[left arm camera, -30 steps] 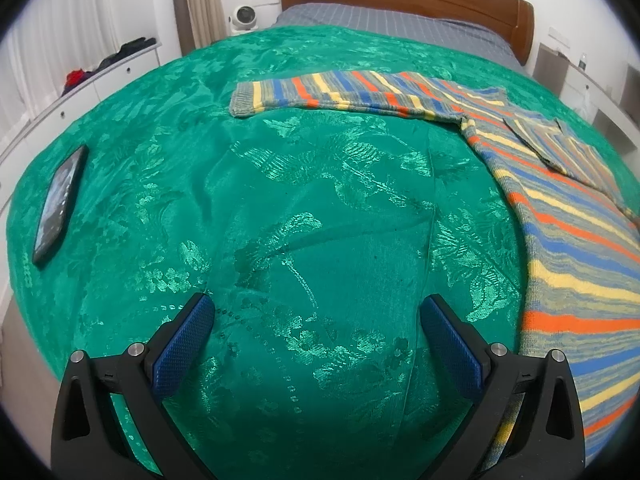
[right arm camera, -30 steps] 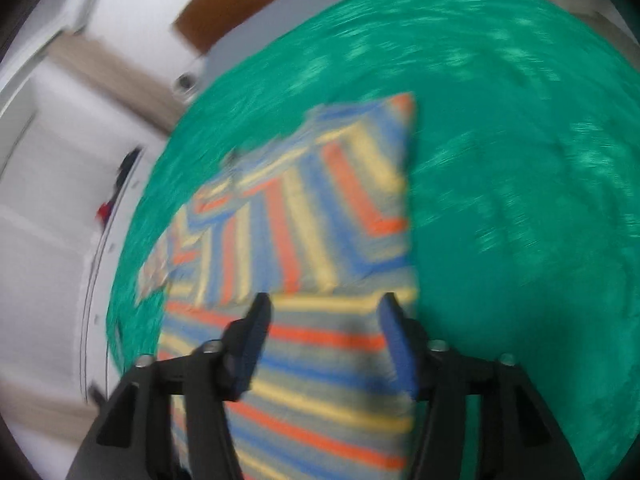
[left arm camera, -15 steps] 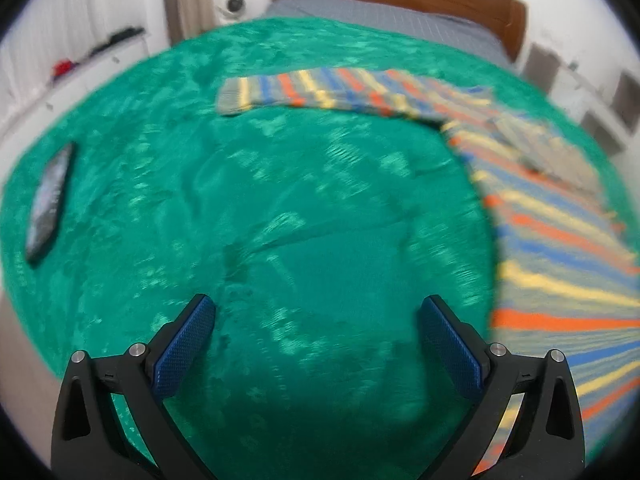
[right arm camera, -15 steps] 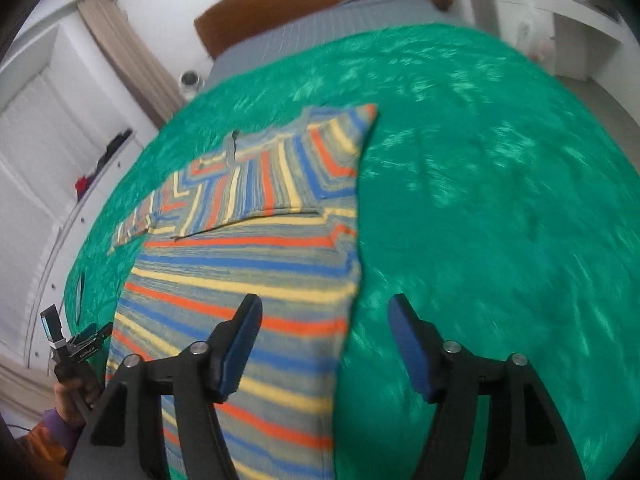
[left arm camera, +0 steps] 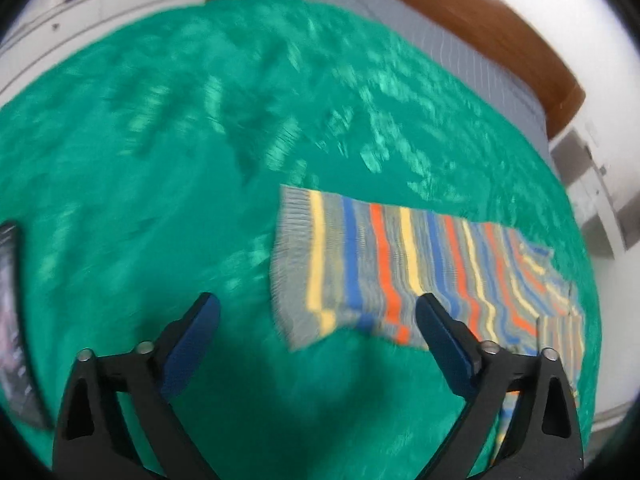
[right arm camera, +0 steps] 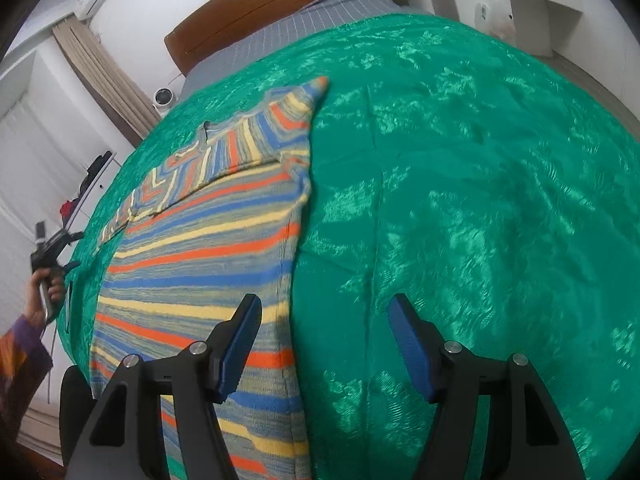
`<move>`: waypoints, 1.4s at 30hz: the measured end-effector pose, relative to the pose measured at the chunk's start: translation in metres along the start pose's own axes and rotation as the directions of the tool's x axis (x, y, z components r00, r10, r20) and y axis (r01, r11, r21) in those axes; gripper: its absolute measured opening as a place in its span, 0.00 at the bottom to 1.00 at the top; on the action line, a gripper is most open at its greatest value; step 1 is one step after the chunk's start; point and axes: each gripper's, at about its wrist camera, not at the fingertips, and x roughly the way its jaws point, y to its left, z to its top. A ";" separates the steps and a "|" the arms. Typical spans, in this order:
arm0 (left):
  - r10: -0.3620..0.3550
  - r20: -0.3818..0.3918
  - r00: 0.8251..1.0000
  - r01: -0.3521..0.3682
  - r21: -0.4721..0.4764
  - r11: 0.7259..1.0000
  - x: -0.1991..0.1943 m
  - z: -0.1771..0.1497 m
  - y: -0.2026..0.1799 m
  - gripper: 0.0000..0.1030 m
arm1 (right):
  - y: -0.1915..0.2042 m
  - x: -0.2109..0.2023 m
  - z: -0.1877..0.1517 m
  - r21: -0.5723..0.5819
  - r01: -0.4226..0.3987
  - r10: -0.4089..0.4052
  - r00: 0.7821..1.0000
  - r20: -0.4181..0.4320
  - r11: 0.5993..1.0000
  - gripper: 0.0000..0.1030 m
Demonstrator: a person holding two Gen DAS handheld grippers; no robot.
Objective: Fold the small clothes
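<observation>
Lying flat on shiny green brocade (right arm camera: 480,184), the striped knit sweater (right arm camera: 208,248) faces both empty claws, left claw (left arm camera: 318,320) and right claw (right arm camera: 324,336), spread apart.

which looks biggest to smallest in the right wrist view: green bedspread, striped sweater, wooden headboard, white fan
1. green bedspread
2. striped sweater
3. wooden headboard
4. white fan

The headboard and fan sit far from the camera, so they look smaller than they really are.

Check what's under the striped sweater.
The striped sweater lies flat on the green bedspread, which shows all around it. Anything between them is covered; no bulge shows.
</observation>
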 end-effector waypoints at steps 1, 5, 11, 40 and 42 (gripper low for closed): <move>0.026 -0.015 1.000 -0.026 0.013 1.000 0.011 0.003 -0.005 0.86 | 0.003 0.000 -0.001 -0.007 0.001 -0.001 1.000 -0.001 1.000 0.64; 0.092 -0.030 0.995 -0.091 0.022 0.996 0.031 0.008 -0.015 0.06 | 0.010 -0.006 -0.003 -0.033 0.002 -0.002 1.000 0.003 0.999 0.64; 0.075 0.087 0.993 -0.088 0.159 0.983 -0.030 0.024 -0.085 0.05 | 0.015 -0.025 -0.006 -0.085 0.026 -0.021 0.998 0.064 0.996 0.64; -0.083 -0.265 0.961 0.166 0.307 0.937 0.063 -0.033 -0.226 0.62 | -0.012 -0.031 -0.001 -0.072 0.054 -0.048 0.995 0.090 0.996 0.64; -0.128 -0.267 0.955 0.210 0.308 0.928 0.067 -0.044 -0.226 0.10 | -0.007 -0.029 0.000 -0.079 0.051 -0.045 0.995 0.084 0.996 0.64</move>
